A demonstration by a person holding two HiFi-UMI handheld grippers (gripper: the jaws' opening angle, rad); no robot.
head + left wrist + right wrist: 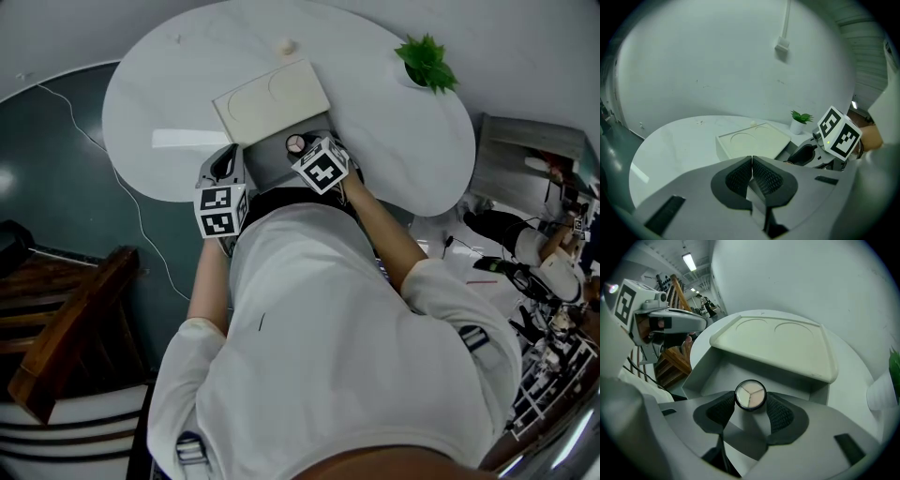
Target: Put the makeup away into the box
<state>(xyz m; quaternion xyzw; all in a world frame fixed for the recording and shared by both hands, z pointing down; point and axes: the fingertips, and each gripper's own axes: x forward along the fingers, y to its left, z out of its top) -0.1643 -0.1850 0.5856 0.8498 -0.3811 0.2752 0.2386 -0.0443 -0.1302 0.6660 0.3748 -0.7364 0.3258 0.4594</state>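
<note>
Above the open grey box (701, 376), the right gripper (751, 408) is pinching a round, dark-rimmed compact (750, 395) of three pale wedges between ribbed pads. A smooth cream lid (783, 348) is lying across the box's far side. The left gripper (752, 176) is pressing its jaws together, empty.

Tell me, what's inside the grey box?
The open part of the grey box looks bare. The cream lid covers the back, and the round makeup in the right gripper hides some floor.
</note>
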